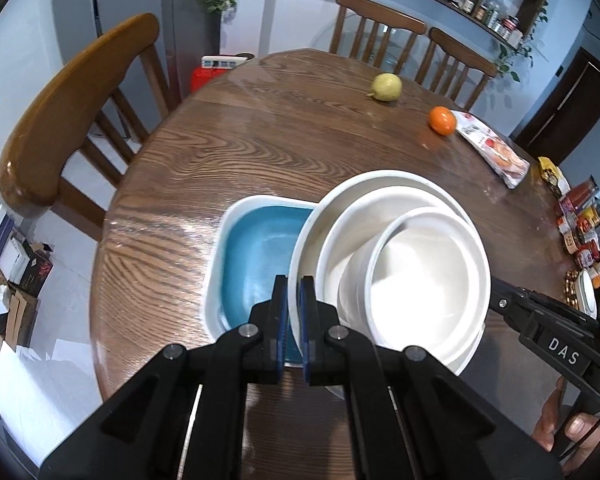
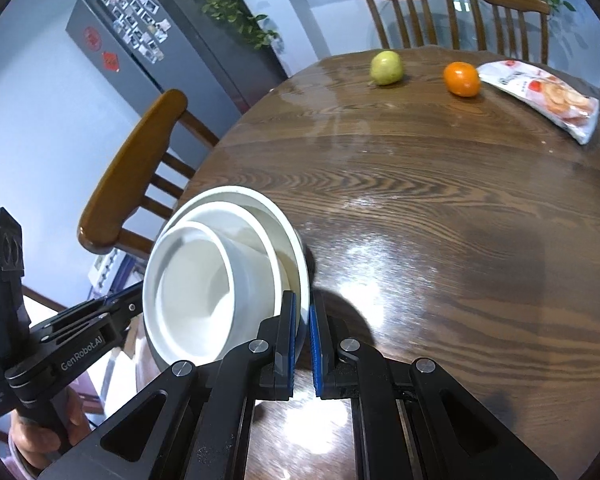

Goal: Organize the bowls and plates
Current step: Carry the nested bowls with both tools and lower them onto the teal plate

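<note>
The left gripper (image 1: 294, 308) pinches the left rim of a white plate (image 1: 306, 248) carrying two nested white bowls (image 1: 404, 264), while the right gripper (image 2: 303, 332) pinches its opposite rim. The stack is tilted, over the near part of the round wooden table (image 2: 420, 184), partly over a blue square dish (image 1: 256, 256). Far across lie a pear (image 2: 386, 67), an orange (image 2: 461, 78) and a snack packet (image 2: 548, 96).
</note>
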Demonstrator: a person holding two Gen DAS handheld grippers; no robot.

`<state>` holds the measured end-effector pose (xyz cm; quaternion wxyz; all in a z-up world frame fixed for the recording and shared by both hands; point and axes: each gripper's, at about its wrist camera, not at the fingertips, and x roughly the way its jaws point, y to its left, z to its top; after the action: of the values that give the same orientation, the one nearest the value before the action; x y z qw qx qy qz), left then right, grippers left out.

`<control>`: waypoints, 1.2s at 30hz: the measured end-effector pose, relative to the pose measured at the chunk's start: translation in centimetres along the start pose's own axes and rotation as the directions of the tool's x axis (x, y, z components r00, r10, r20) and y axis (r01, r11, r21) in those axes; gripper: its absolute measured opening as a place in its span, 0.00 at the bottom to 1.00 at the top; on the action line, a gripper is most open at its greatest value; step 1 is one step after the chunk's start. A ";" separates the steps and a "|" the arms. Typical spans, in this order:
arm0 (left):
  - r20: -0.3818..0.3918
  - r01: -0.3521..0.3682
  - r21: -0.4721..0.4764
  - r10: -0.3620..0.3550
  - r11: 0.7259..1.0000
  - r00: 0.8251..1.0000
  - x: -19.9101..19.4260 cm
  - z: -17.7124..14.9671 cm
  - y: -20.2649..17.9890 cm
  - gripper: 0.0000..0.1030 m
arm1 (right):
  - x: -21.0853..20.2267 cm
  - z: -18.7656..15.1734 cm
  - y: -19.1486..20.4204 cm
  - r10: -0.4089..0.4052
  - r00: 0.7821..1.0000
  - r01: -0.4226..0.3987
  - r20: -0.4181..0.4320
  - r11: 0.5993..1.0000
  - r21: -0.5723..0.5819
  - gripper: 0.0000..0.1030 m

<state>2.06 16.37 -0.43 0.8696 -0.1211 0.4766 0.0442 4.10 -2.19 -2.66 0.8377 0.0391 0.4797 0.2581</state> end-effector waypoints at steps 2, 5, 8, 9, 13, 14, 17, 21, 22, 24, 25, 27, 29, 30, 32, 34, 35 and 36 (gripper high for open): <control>-0.002 -0.011 -0.008 0.011 1.000 1.000 0.2 0.1 0.7 0.00 | 0.8 0.1 0.5 0.010 1.000 -0.010 -0.008 1.000 -0.002 0.10; -0.005 -0.020 -0.016 0.020 1.000 1.000 0.4 0.3 1.7 0.00 | 1.7 0.3 1.1 0.016 1.000 -0.016 -0.020 1.000 -0.006 0.10; -0.018 -0.021 -0.031 0.021 0.999 1.000 1.0 0.4 2.5 0.00 | 2.8 0.7 1.7 0.016 0.999 -0.016 -0.031 1.000 -0.014 0.10; -0.025 -0.023 -0.036 0.022 0.999 0.999 1.2 0.5 2.7 0.00 | 2.9 0.8 1.7 0.017 0.999 -0.018 -0.034 1.000 -0.015 0.10; -0.044 -0.031 -0.045 0.029 0.999 0.999 2.0 0.8 3.2 0.01 | 4.0 1.1 1.8 0.021 0.998 -0.022 -0.052 1.000 -0.014 0.10; -0.049 -0.032 -0.048 0.029 0.998 0.998 2.2 0.9 3.3 0.01 | 4.2 1.2 1.7 0.022 0.998 -0.022 -0.056 1.000 -0.012 0.10; -0.066 -0.033 -0.054 0.030 0.998 0.997 2.7 1.2 3.7 0.01 | 4.8 1.3 1.7 0.021 0.998 -0.021 -0.066 1.000 -0.007 0.10; -0.087 -0.030 -0.070 0.024 0.997 0.996 3.4 1.4 3.9 0.01 | 5.4 1.5 1.6 0.017 0.997 -0.017 -0.082 1.000 0.000 0.10; -0.090 -0.030 -0.071 0.024 0.997 0.996 3.5 1.4 3.9 0.01 | 5.5 1.5 1.5 0.016 0.996 -0.016 -0.086 1.000 0.002 0.10; -0.090 -0.028 -0.071 0.021 0.997 0.996 3.6 1.6 3.9 0.00 | 5.7 1.7 1.3 0.018 0.996 -0.018 -0.091 1.000 0.006 0.10; -0.092 -0.026 -0.071 0.019 0.997 0.996 3.6 1.7 3.9 0.00 | 5.8 1.7 1.3 0.021 0.995 -0.020 -0.093 1.000 0.009 0.10; -0.095 -0.024 -0.071 0.017 0.997 0.995 3.7 1.8 4.1 0.00 | 5.9 1.8 1.1 0.026 0.995 -0.024 -0.101 1.000 0.014 0.10; -0.095 -0.020 -0.073 0.013 0.997 0.995 3.8 1.9 4.2 0.01 | 6.1 2.0 0.9 0.036 0.994 -0.034 -0.107 0.999 0.022 0.10; -0.094 -0.018 -0.074 0.011 0.997 0.996 3.9 2.0 4.2 0.00 | 6.2 2.1 0.7 0.044 0.993 -0.041 -0.110 0.999 0.032 0.10; -0.093 -0.019 -0.069 0.012 0.997 0.996 3.9 2.3 4.1 0.00 | 6.4 2.2 0.5 0.053 0.992 -0.048 -0.113 0.998 0.045 0.10; -0.094 -0.019 -0.070 0.013 0.997 0.996 4.0 2.4 4.1 0.00 | 6.5 2.3 0.4 0.053 0.992 -0.047 -0.114 0.998 0.049 0.10; -0.094 -0.019 -0.071 0.012 0.997 0.996 4.1 2.5 4.1 0.00 | 6.5 2.4 0.4 0.053 0.992 -0.048 -0.113 0.998 0.049 0.10; -0.093 -0.016 -0.075 0.009 0.997 0.996 4.1 2.5 4.1 0.01 | 6.5 2.4 0.4 0.054 0.992 -0.048 -0.112 0.998 0.049 0.10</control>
<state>5.56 20.84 -3.31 0.8411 -0.1528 0.5152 0.0621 8.57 1.69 -6.37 0.8012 0.0560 0.5310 0.2700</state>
